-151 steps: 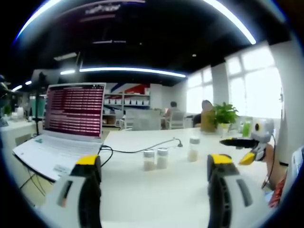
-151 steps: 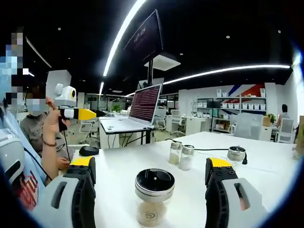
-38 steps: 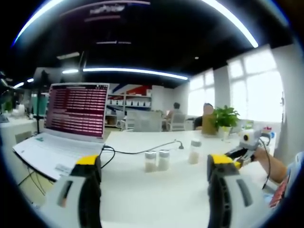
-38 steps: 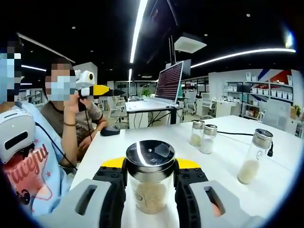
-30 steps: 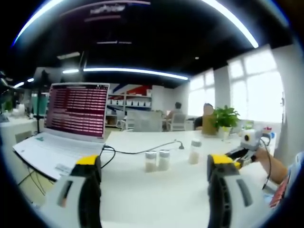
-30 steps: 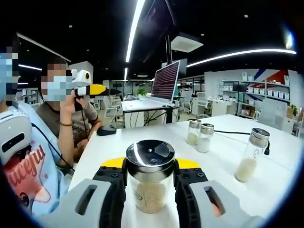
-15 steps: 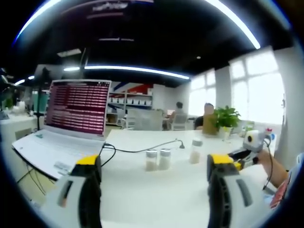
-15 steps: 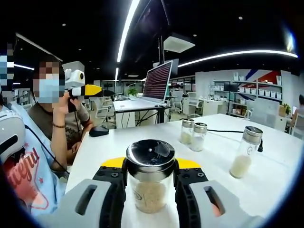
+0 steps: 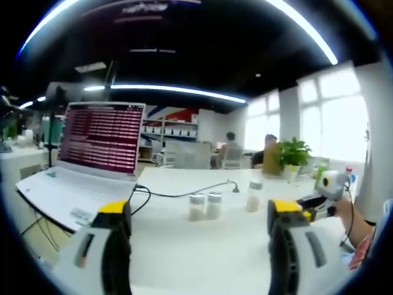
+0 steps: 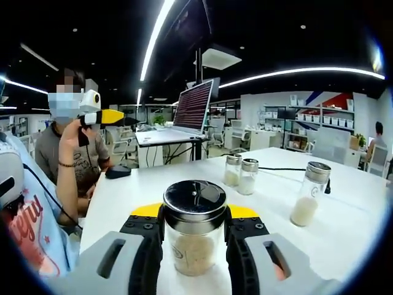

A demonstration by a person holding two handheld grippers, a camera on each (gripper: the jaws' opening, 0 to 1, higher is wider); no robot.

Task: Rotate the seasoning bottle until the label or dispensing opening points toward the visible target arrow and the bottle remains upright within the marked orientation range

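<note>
In the right gripper view, a glass seasoning bottle (image 10: pixel 194 246) with a black metal lid and pale grains inside stands upright, and my right gripper (image 10: pixel 194 236) is shut on it just below the lid. A small round mark shows low on its front. My left gripper (image 9: pixel 199 215) is held open over the white table (image 9: pixel 202 246), nothing between its jaws. In the left gripper view, a pair of small shakers (image 9: pixel 204 206) and a taller bottle (image 9: pixel 253 196) stand well ahead of it.
An open laptop (image 9: pixel 83 161) with a cable sits left on the table. The two small shakers (image 10: pixel 239 173) and tall bottle (image 10: pixel 305 194) stand right of the held bottle. A person's hand holds the left gripper (image 10: pixel 98 118) at the left. A black mouse (image 10: pixel 115 171) lies nearby.
The right gripper closed on the seasoning bottle between 5 s and 1.3 s ago. Since then its view has swung, the background sliding left. The left gripper has stayed open, barely shifting.
</note>
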